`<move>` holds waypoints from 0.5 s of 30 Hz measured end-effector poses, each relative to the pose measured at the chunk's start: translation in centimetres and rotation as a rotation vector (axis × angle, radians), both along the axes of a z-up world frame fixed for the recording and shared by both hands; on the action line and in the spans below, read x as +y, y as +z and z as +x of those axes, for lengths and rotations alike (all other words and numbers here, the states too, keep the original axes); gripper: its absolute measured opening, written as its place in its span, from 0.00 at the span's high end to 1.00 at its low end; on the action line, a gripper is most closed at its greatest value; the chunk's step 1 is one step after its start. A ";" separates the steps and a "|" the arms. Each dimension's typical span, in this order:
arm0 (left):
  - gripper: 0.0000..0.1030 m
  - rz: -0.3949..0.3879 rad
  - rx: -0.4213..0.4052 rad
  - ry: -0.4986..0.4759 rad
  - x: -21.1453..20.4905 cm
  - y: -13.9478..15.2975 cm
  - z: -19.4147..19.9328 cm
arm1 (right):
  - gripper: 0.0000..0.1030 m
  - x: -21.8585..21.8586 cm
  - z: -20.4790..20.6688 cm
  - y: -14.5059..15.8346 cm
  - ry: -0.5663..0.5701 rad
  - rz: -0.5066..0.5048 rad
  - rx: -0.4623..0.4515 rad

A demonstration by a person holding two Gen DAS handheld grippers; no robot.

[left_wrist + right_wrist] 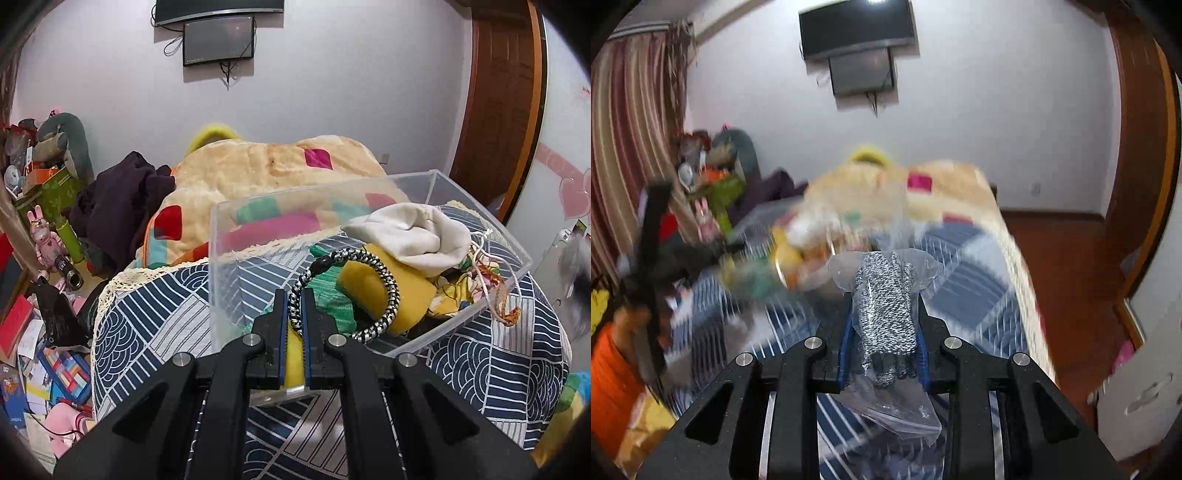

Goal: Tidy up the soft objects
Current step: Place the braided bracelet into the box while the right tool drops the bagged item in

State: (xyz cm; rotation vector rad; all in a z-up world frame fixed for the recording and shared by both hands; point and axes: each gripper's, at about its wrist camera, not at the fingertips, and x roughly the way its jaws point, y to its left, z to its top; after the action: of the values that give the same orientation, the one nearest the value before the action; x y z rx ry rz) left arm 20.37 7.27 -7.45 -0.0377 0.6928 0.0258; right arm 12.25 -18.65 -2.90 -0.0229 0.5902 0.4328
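Your clear box (pixel 480 306) sits on the bed (pixel 155 317), with the quilt (pixel 266 166) heaped behind it. Inside the box, the cloth pouch (pixel 410 236) lies on top of the sponge (pixel 391 291) toward the far right wall, and the braided cord loop (pixel 373 291) stands in front of them, near the box's front wall. Left of the box, beyond the bed's edge, clutter covers the floor (pixel 40 354).

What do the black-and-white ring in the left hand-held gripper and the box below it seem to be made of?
The black-and-white braided ring, clamped in the left hand-held gripper, looks like woven cord or rope: a plaited two-colour pattern, matte, with a black knot-like end. The clear rectangular box looks like rigid glossy plastic, perhaps acrylic: the blanket shows through its straight walls, and its edges catch light.
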 end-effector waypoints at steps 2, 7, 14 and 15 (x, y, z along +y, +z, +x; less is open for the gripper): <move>0.95 0.000 0.005 -0.002 -0.1 -0.1 0.3 | 0.76 1.4 0.7 1.2 0.012 -0.010 -0.041; 0.89 -0.017 0.024 -0.019 -0.3 -0.2 0.8 | 0.76 5.5 4.0 1.9 0.055 -0.030 -0.053; 0.47 -0.025 -0.004 -0.013 -0.3 0.0 0.0 | 0.75 8.9 7.5 -1.8 0.103 -0.114 0.061; 0.47 -0.020 -0.006 -0.015 -0.3 0.1 -0.2 | 0.72 8.9 7.4 -2.1 0.104 -0.119 0.071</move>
State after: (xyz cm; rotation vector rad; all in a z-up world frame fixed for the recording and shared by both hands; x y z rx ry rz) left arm 20.19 6.97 -7.35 -0.0520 0.6877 0.0047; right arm 19.64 -9.79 -4.96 -0.1529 0.6865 0.5009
